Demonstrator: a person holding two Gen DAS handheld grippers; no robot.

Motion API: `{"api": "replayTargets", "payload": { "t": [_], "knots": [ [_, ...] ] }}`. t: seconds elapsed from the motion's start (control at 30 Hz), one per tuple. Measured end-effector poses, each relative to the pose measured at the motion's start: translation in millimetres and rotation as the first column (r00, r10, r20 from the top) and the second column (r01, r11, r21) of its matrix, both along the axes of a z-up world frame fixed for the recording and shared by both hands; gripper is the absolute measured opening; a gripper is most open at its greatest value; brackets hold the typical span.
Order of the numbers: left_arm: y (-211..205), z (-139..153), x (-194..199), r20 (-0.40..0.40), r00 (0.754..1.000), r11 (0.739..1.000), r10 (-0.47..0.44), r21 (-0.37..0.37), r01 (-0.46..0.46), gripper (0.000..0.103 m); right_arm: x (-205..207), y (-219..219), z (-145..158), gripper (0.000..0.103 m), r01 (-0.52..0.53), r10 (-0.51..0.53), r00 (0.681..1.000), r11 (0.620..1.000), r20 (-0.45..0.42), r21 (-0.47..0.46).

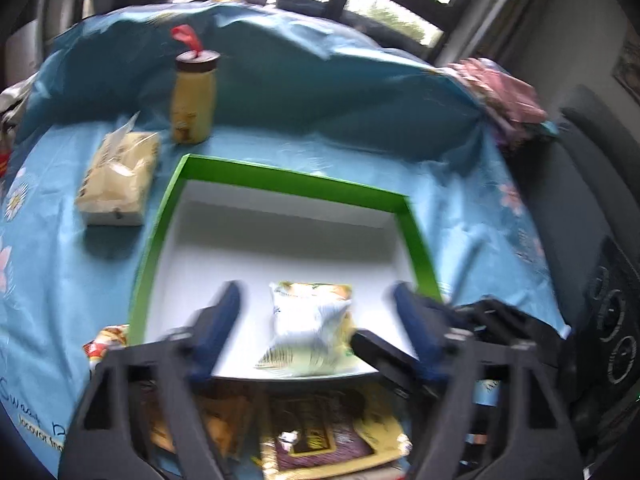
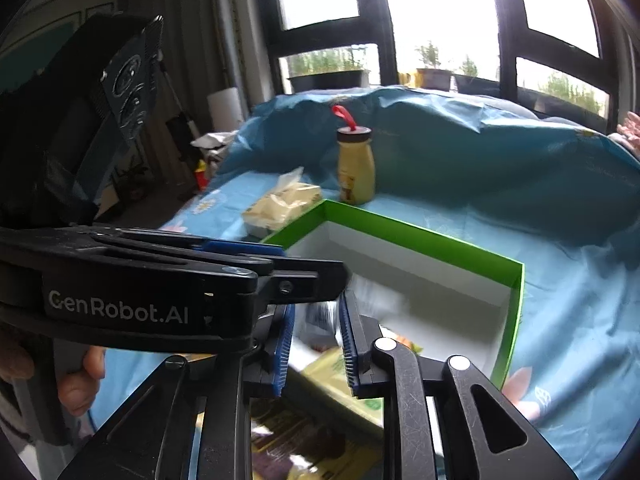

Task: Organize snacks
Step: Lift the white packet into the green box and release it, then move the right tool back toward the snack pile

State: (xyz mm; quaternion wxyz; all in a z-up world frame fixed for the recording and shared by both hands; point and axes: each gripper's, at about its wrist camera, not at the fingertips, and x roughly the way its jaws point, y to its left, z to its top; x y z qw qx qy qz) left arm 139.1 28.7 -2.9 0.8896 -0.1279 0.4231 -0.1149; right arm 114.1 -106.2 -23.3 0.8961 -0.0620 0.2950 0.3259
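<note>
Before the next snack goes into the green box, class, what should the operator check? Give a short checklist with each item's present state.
1. Left gripper open and holding nothing: ok, its fingers stand wide apart either side of the snack packet.
2. Packet lying inside the green box: ok, it rests on the white floor.
3. Room left in the box: ok, the far half of the floor is bare.
4. Right gripper holding nothing: cannot tell, something blurred sits between its narrowly spaced fingers.
5. Next snack within reach: ok, a brown-and-yellow packet lies just outside the near wall.
6. Yellow bottle upright, clear of the box: ok.
</note>
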Motion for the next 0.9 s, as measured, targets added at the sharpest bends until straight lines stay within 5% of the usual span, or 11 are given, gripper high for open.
{"api": "replayTargets", "payload": {
  "t": [0.07,0.43,0.9],
  "knots": [
    [9,-4,0,-0.011,1.000,1.000,0.023,-0.004,-0.023,0.090,2,-6,-3,0.054,0.029,-0.029,0.999,0.999,-0.017,0.013],
    [29,-15,-33,-0.060,0.996,0.998,0.063,-0.016,-0.064,0.102,-14,-49,-18,0.054,0.102,-0.095,0.989,0.994,-0.116,0.049],
    [36,-27,-89,-0.117,0.991,0.995,0.072,-0.065,-0.080,0.102,-50,-75,-26,0.054,0.118,-0.094,0.973,0.987,-0.212,0.106]
  ]
}}
